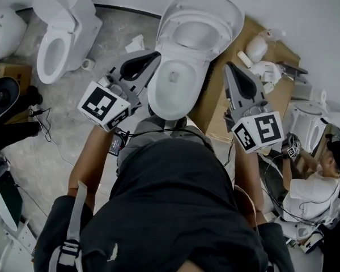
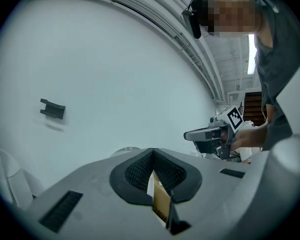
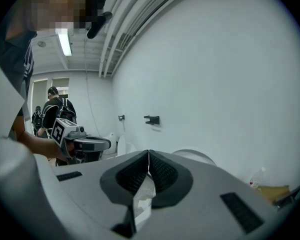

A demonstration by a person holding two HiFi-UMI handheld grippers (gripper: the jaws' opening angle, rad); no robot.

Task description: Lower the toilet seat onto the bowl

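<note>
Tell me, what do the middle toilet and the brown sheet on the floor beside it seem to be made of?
Toilet: likely glazed white ceramic; it looks smooth, with a soft sheen. Brown sheet: probably cardboard; it is matte tan and flat, with straight cut edges.

My head view is dim and cool, evenly lit from above, with only soft shadows on the floor (image 1: 28, 169). Both gripper views bulge fisheye-style, with black corners and bent lines at the rim. A ceiling tube (image 3: 65, 42) burns out white there, and the pale wall (image 3: 215, 74) shows no glare.
</note>
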